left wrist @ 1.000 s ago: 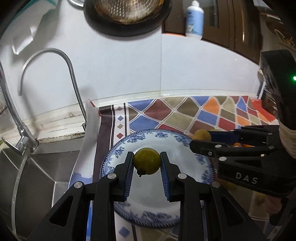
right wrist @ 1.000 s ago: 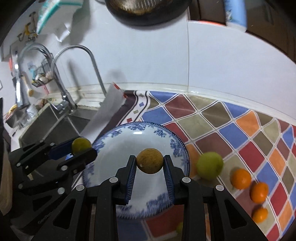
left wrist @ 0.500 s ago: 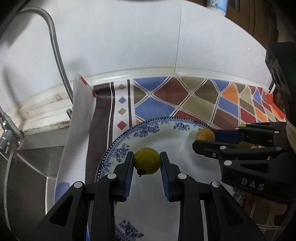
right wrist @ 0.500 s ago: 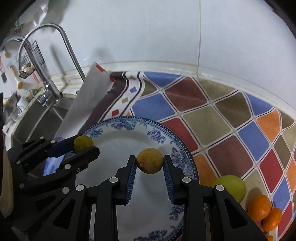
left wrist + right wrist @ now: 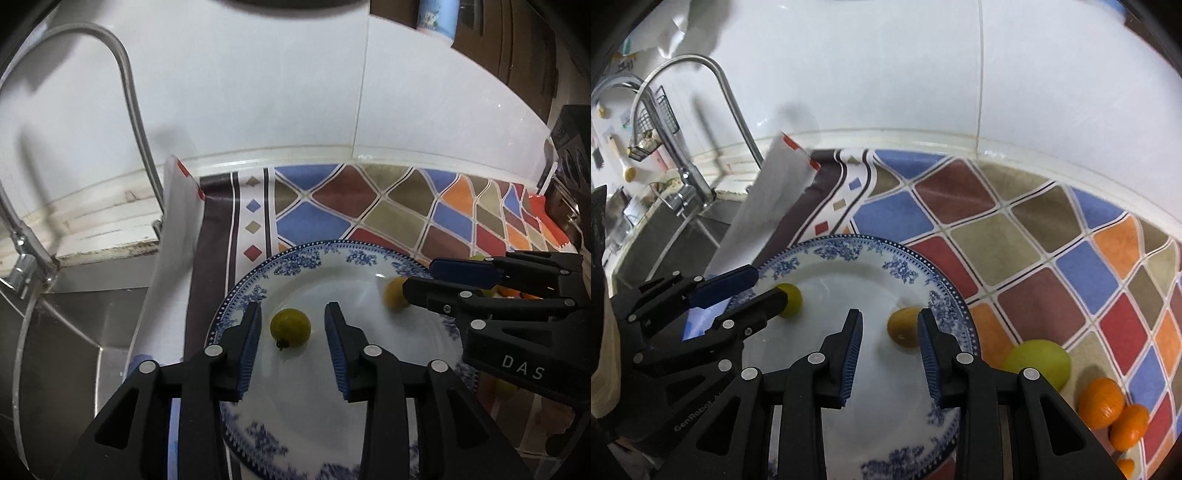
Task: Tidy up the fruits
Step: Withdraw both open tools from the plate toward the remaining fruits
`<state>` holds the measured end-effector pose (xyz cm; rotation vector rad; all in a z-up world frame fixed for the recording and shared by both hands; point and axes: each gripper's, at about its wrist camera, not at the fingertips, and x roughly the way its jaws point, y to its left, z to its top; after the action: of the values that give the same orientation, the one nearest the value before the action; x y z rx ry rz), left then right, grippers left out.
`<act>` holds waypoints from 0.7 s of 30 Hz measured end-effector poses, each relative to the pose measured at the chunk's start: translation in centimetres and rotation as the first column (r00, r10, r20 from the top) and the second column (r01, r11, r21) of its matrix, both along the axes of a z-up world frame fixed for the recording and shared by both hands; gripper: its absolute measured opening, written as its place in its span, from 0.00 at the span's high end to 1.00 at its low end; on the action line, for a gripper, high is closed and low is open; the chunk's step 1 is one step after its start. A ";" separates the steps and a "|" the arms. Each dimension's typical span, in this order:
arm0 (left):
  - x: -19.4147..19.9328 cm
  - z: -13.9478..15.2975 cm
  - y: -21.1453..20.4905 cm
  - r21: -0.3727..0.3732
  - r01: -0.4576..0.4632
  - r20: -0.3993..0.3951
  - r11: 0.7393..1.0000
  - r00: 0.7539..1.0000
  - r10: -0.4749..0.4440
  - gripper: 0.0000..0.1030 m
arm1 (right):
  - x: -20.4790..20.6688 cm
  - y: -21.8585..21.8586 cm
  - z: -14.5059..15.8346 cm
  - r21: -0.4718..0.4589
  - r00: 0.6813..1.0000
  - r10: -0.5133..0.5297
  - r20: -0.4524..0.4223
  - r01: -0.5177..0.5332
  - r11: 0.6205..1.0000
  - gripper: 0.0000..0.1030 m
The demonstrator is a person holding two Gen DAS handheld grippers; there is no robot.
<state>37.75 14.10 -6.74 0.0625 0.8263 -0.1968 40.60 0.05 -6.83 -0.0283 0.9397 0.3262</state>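
My left gripper (image 5: 291, 328) is opening: its blue fingers (image 5: 248, 343) stand clear on both sides of the small yellow-green fruit (image 5: 290, 326), which lies on the blue-and-white plate (image 5: 295, 264). My right gripper (image 5: 889, 332) is parted too; the brownish-yellow fruit (image 5: 903, 328) rests on the plate beside the right-hand finger (image 5: 927, 345), with a wide gap to the other. The plate sits on the table's patchwork cloth (image 5: 1027, 236). A larger green fruit (image 5: 1039, 360) and small oranges (image 5: 1100, 403) lie off the plate.
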 end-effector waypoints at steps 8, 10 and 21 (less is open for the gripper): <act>-4.3 3.4 -0.3 -0.016 0.019 0.092 1.000 0.996 -0.017 0.49 | -4.5 -1.4 3.4 0.032 0.995 -0.058 0.085 0.055 0.998 0.69; -5.1 3.9 -0.5 -0.014 0.021 0.104 1.000 0.994 -0.019 0.47 | -5.7 -1.7 4.1 0.030 0.991 -0.071 0.109 0.068 0.997 0.69; -10.8 7.4 -2.6 -0.005 -0.022 0.216 1.000 0.976 0.023 0.31 | -11.6 -4.7 7.5 0.042 0.969 -0.117 0.217 0.111 0.993 0.52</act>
<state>26.97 11.47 0.61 0.0707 0.6090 -0.1663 28.98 -4.63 0.65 0.0166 0.7137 0.2248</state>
